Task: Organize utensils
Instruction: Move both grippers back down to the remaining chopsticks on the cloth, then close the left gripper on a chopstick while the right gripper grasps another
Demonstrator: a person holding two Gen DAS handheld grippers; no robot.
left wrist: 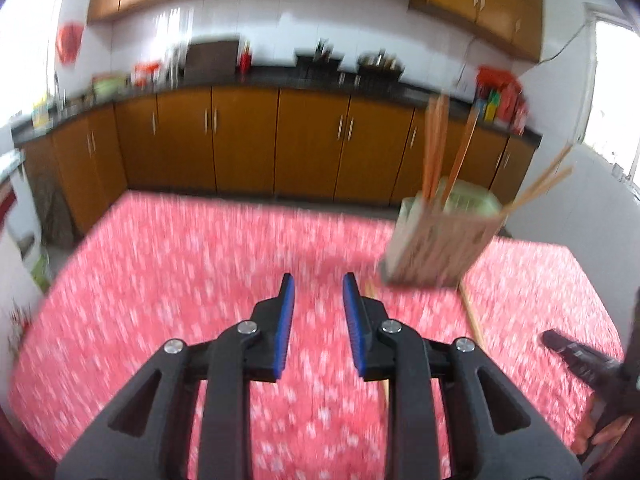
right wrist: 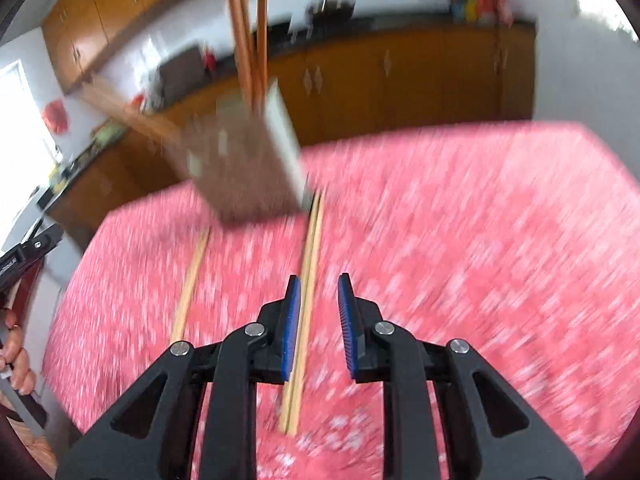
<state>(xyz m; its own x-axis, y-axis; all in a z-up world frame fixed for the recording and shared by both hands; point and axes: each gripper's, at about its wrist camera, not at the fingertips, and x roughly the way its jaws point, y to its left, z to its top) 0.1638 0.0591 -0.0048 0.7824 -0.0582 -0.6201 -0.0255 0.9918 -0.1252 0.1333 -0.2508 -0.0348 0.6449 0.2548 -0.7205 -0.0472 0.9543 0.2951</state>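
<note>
A brown box-shaped utensil holder (left wrist: 436, 248) stands on the red patterned tablecloth (left wrist: 200, 264), with several chopsticks (left wrist: 434, 140) sticking up from it. It also shows in the right wrist view (right wrist: 244, 168). Loose chopsticks lie on the cloth: a pair (right wrist: 306, 300) runs under my right gripper, a single one (right wrist: 192, 280) lies to its left, and one (left wrist: 472, 312) lies right of my left gripper. My left gripper (left wrist: 319, 284) is open and empty, left of the holder. My right gripper (right wrist: 319, 284) is open and empty above the pair. Both views are blurred.
Orange kitchen cabinets (left wrist: 240, 140) and a dark counter with clutter run behind the table. The other gripper (left wrist: 580, 360) shows at the right edge of the left wrist view. A hand (right wrist: 16, 356) shows at the left edge of the right wrist view.
</note>
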